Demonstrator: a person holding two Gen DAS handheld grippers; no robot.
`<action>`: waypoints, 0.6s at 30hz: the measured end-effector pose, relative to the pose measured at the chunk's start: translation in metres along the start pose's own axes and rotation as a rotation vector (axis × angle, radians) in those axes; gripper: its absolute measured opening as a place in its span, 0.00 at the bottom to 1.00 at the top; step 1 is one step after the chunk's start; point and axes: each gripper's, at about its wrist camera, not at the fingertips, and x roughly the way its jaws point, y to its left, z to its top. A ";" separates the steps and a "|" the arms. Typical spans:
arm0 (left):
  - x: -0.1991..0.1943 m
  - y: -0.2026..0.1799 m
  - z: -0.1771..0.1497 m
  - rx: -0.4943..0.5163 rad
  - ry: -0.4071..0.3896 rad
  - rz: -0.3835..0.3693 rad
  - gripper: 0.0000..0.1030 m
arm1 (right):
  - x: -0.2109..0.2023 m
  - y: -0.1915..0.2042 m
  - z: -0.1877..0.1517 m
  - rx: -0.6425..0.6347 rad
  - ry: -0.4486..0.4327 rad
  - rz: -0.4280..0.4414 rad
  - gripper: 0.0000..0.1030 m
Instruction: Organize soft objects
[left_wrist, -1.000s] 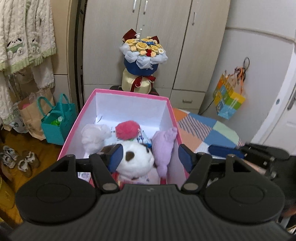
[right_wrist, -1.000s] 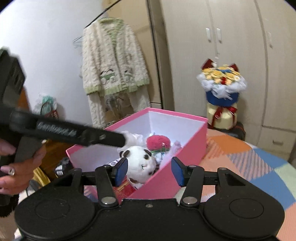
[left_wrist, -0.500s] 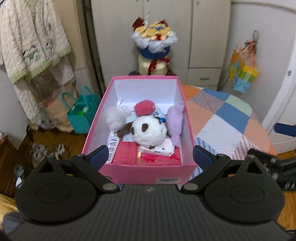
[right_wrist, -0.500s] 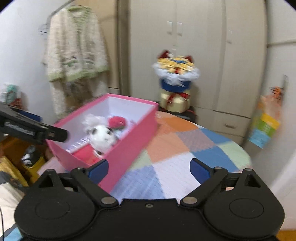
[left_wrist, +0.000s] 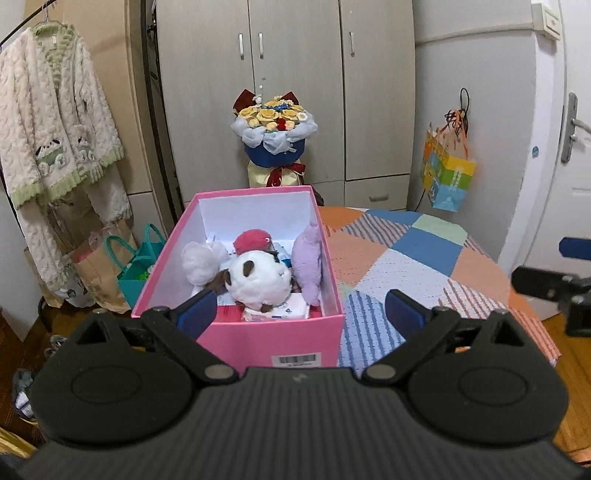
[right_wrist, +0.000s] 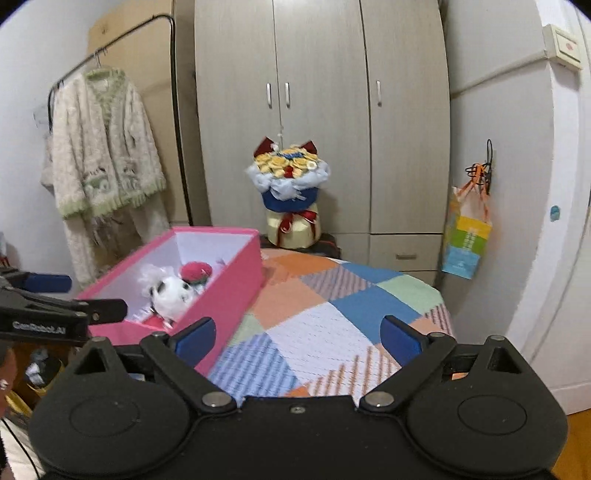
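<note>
**Soft toys packed in a pink box, both claws held wide and empty**

A pink box (left_wrist: 236, 334) with a white inside is seen standing at the left edge of a desk (left_wrist: 406, 258) that is covered by a patchwork cloth of orange, blue, green and striped squares. Inside the box, a white plush toy with dark patches (left_wrist: 258, 277) is lying in the middle. A fluffy white toy (left_wrist: 203, 258) is tucked at its left, a red pompom-like toy (left_wrist: 251, 240) sits behind it, and a lilac plush (left_wrist: 308, 258) is propped upright against the right wall. Flat packets are glimpsed under the toys, possibly tissues, though the print is too small to be read.

The left claw (left_wrist: 299, 314) is held just in front of the box with its blue pads spread wide and nothing between them. The right claw (right_wrist: 297, 334) is pointed over the bare cloth to the right of the box, also spread wide and empty.

Beyond the desk, a bouquet of yellow paper flowers (left_wrist: 273, 136) in blue wrapping is set before a grey wardrobe (left_wrist: 295, 74). A cream knitted cardigan (left_wrist: 55, 129) is hung on a rail at the left, with a teal bag (left_wrist: 136, 273) on the floor below it. A colourful gift bag (left_wrist: 447, 173) is hung on the wall at the right, beside a white door (left_wrist: 565, 147).
</note>
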 end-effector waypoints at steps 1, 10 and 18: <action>0.000 0.000 -0.002 -0.011 -0.007 -0.002 0.96 | 0.000 0.001 -0.002 0.003 0.001 -0.012 0.95; -0.009 -0.004 -0.015 -0.035 -0.045 -0.031 0.96 | -0.006 0.003 -0.014 0.020 -0.002 -0.072 0.95; -0.005 -0.007 -0.029 -0.040 -0.026 -0.009 0.96 | -0.013 0.012 -0.022 -0.018 -0.012 -0.128 0.95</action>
